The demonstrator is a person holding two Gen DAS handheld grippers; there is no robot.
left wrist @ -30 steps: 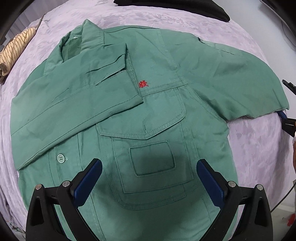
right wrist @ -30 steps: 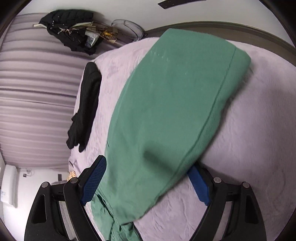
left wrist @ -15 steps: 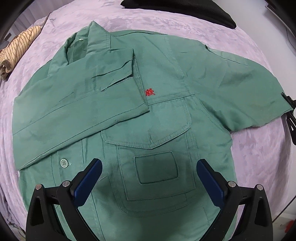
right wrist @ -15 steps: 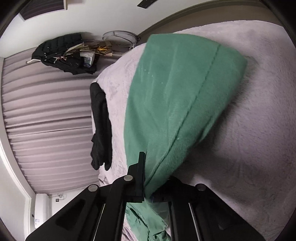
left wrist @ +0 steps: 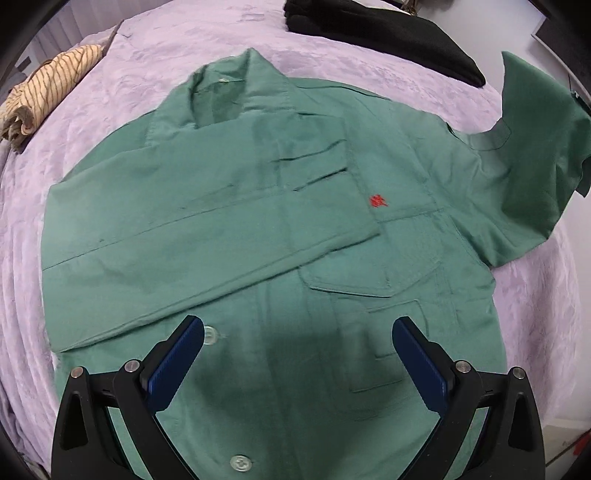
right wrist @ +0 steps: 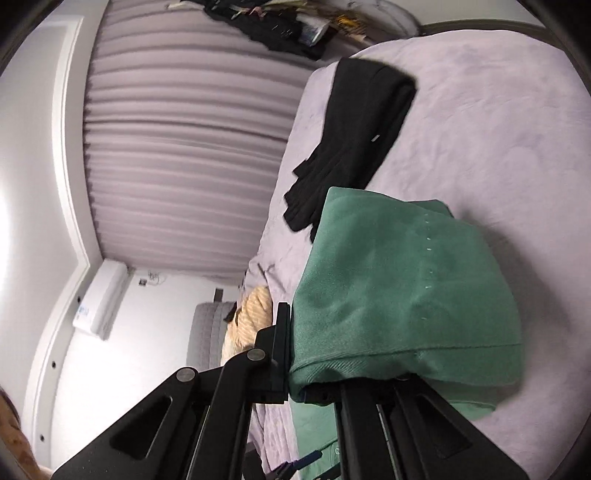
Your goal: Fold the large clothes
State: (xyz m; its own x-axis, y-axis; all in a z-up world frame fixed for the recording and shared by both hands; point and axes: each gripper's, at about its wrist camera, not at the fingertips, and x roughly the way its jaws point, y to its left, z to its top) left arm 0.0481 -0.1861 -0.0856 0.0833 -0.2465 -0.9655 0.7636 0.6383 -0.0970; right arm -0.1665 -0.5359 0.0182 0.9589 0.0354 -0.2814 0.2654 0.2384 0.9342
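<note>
Gripping the sleeve (right wrist: 402,295) by its cuff edge, the right gripper (right wrist: 295,369) is clamped shut and holds it off the bed (right wrist: 498,129).
The left gripper (left wrist: 295,354) hangs with jaws wide and nothing between them, above the shirt (left wrist: 258,240), which lies flat, its other sleeve folded across the chest. Bare bedding rings the shirt; black clothes (left wrist: 388,33) lie beyond the collar, a striped cloth (left wrist: 48,88) near the far left edge.

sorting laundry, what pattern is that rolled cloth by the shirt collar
Cream with thin dark stripes, clearest in the left wrist view.
</note>
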